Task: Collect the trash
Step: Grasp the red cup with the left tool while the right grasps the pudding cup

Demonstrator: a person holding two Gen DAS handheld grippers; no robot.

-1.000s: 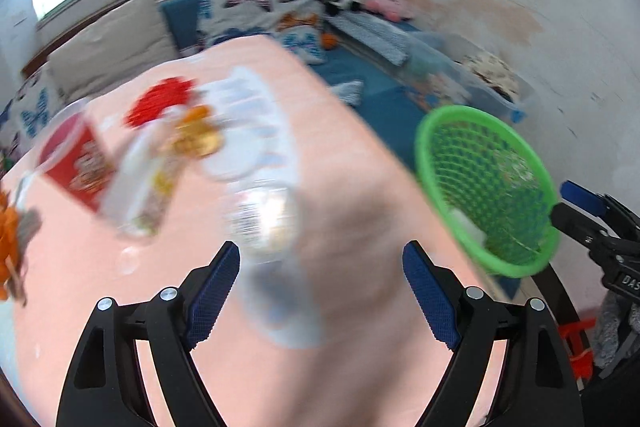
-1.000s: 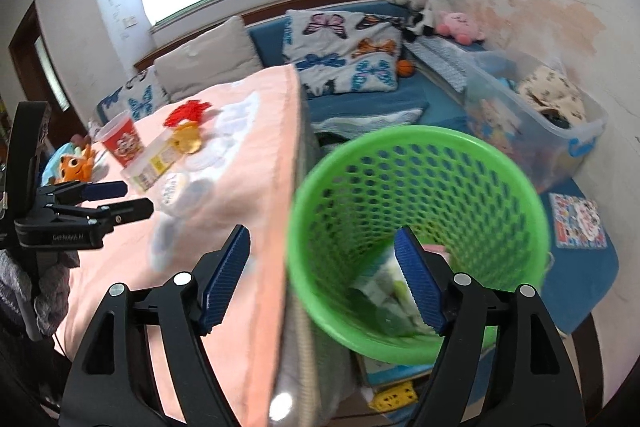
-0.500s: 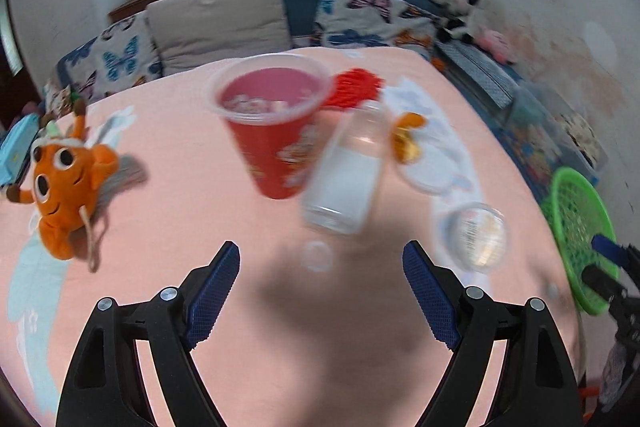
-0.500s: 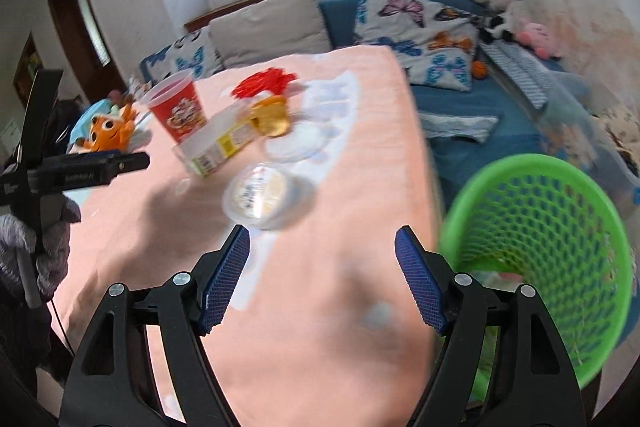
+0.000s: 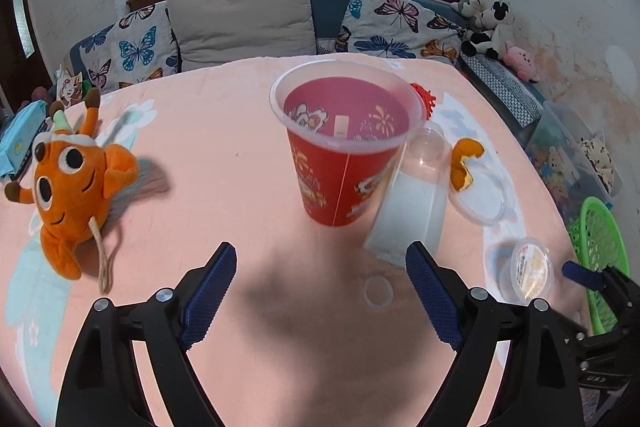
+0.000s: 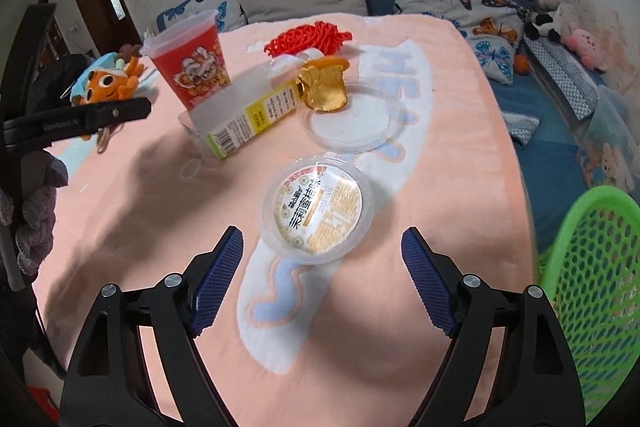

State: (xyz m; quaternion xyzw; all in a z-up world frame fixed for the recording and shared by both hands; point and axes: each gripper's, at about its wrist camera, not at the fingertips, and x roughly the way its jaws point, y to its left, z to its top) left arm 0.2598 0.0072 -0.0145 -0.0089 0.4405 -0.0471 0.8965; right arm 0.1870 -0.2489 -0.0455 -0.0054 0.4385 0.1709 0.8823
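Trash still lying on the table, left to right in the right wrist view: red cup standing upright; clear bottle on its side just beside it; orange wrapper resting on a flat clear lid; round sealed tub nearest. Green basket stands past the table's right edge; its contents are not visible now. Orange plush toy at far left, probably not trash.

Left tongs: jaws just opened wider, nothing between them, aimed at the cup. Right tongs: likewise just widened, empty, aimed at the tub.

Judgement: at least four pieces remain.
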